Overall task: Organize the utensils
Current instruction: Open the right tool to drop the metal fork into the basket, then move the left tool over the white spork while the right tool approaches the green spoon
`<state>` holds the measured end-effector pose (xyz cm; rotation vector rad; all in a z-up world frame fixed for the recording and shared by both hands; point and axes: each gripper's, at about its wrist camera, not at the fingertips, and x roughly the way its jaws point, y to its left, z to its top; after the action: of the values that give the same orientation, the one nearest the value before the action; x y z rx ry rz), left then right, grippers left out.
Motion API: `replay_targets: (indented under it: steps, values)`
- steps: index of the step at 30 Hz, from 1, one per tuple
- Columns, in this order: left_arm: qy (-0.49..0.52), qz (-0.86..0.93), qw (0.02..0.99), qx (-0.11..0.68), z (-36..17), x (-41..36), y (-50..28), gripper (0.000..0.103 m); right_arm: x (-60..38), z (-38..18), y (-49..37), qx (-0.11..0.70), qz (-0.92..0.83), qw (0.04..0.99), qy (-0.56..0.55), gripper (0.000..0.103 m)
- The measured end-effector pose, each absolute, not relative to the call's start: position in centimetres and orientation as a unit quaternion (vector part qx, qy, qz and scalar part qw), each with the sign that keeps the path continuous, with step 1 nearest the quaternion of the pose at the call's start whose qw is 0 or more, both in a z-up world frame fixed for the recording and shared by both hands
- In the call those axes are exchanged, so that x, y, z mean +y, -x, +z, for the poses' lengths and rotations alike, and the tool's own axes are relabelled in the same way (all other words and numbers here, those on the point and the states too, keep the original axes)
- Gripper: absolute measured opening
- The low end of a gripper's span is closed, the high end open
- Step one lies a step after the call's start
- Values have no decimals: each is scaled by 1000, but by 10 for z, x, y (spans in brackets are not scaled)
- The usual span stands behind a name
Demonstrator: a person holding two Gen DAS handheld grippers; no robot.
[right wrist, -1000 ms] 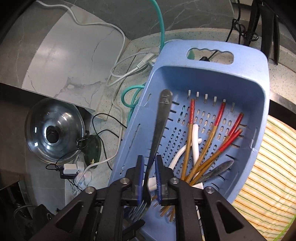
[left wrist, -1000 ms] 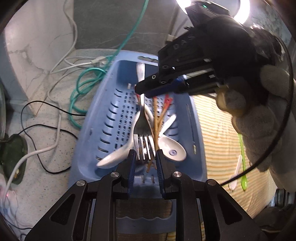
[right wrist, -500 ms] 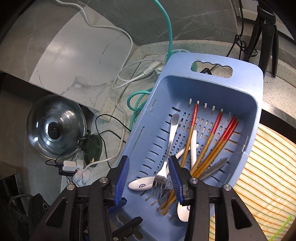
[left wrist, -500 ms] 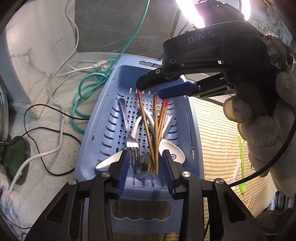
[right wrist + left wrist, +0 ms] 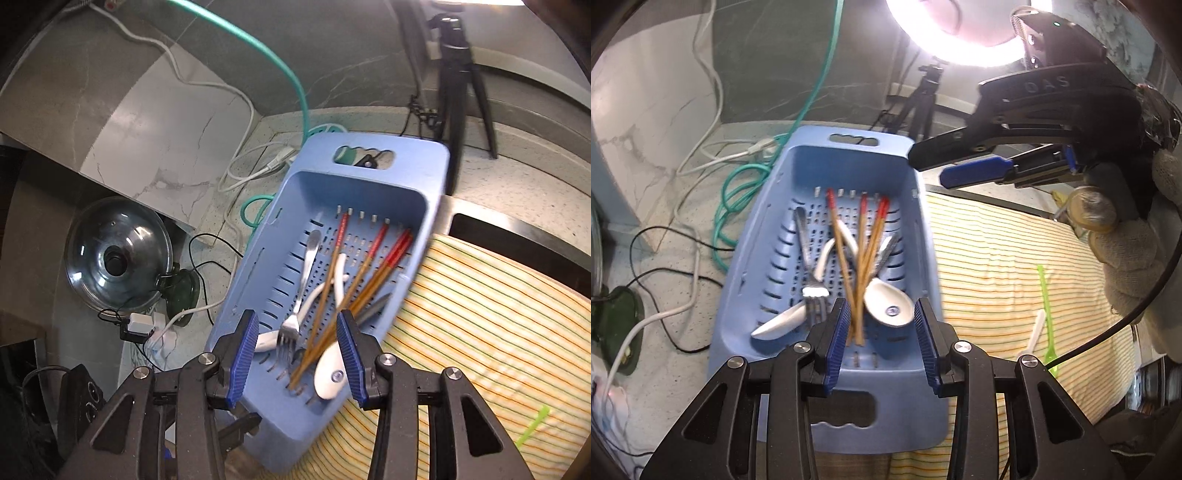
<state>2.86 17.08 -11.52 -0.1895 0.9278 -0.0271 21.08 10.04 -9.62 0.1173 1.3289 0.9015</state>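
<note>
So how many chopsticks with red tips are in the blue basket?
4 chopsticks show in the blue basket. They fan out across its middle, over the white spoons, right of the fork. More could hide under the pile.

- Home kitchen set up for recording.
- Blue drainer basket (image 5: 746,266) of cutlery, glass pot lid (image 5: 118,254).
- Speckled stone desk (image 5: 683,229), ring light (image 5: 956,33) on tripod (image 5: 458,55).

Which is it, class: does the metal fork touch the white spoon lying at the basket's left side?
Touching. The left wrist view shows the fork tines lying across the white spoon.
</note>
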Motion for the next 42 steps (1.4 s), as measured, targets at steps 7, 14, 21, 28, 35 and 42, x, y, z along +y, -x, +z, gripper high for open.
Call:
replay_targets:
  steps: [7, 14, 21, 28, 35, 42]
  values:
    - [71, -55, 893, 441, -104, 140, -38, 35, 31, -82, -213, 581, 377, 716, -80, 40]
    - [33, -126, 880, 456, -106, 92, -47, 35, -49, -78, -208, 573, 328, 743, -112, 40]
    - [-9, -203, 838, 506, -134, 36, -54, 35, -107, -107, -188, 594, 273, 745, -133, 40]
    - [-43, -244, 807, 537, -158, 3, -57, 35, -130, -153, -165, 629, 229, 729, -142, 40]
    - [-60, -244, 794, 553, -175, -8, -63, 34, -129, -179, -148, 646, 221, 715, -148, 36]
    - [-63, -239, 788, 564, -185, -13, -67, 29, -118, -194, -141, 659, 214, 707, -144, 28]
